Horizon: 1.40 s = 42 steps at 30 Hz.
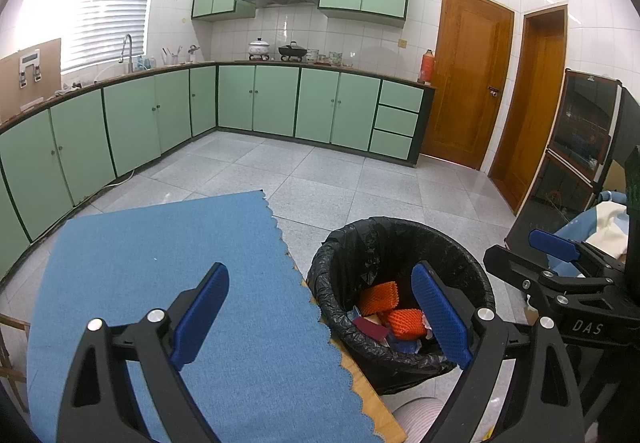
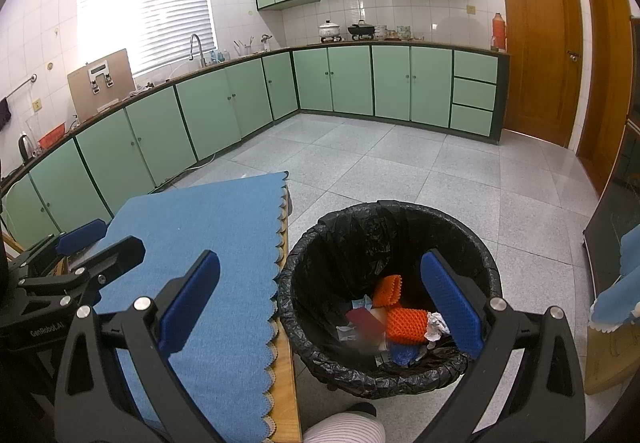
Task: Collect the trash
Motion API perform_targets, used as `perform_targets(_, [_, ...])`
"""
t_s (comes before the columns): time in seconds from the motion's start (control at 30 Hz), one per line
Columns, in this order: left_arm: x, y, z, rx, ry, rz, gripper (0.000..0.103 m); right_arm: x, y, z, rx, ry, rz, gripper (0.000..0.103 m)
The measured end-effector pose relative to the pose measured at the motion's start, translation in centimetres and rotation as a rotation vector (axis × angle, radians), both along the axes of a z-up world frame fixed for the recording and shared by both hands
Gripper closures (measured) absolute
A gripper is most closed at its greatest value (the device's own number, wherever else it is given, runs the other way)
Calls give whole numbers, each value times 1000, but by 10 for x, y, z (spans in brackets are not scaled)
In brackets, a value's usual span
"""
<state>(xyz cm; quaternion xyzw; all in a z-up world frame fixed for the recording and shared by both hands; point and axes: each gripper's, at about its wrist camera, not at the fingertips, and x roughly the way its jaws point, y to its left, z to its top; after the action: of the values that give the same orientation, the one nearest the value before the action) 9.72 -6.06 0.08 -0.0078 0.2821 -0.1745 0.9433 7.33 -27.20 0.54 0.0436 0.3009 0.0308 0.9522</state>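
A round bin lined with a black bag (image 1: 352, 255) (image 2: 332, 239) stands on the floor beside the table. Inside lie two orange foam nets (image 1: 406, 321) (image 2: 406, 323), a dark red card (image 2: 366, 321), crumpled white paper (image 2: 436, 325) and blue scraps. My left gripper (image 1: 322, 317) hangs open and empty, straddling the table's edge and the bin. My right gripper (image 2: 320, 307) is open and empty too, above the bin's near rim. Each gripper shows in the other's view: the right gripper (image 1: 560, 255) at the right, the left gripper (image 2: 80, 243) at the left.
A blue cloth with a scalloped edge (image 1: 180, 267) (image 2: 208, 243) covers the wooden table (image 2: 284, 375). A person's knee in striped fabric (image 2: 344, 431) shows below the bin. Green cabinets (image 1: 276, 99) line the walls, wooden doors (image 1: 468, 75) stand right, a dark cabinet (image 1: 580, 139) far right.
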Motion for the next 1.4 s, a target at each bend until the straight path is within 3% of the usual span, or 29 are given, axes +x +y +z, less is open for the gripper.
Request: perform_targets(1.4, [1, -1, 2, 3, 4, -1, 12, 1, -1, 2, -2, 0, 3, 5])
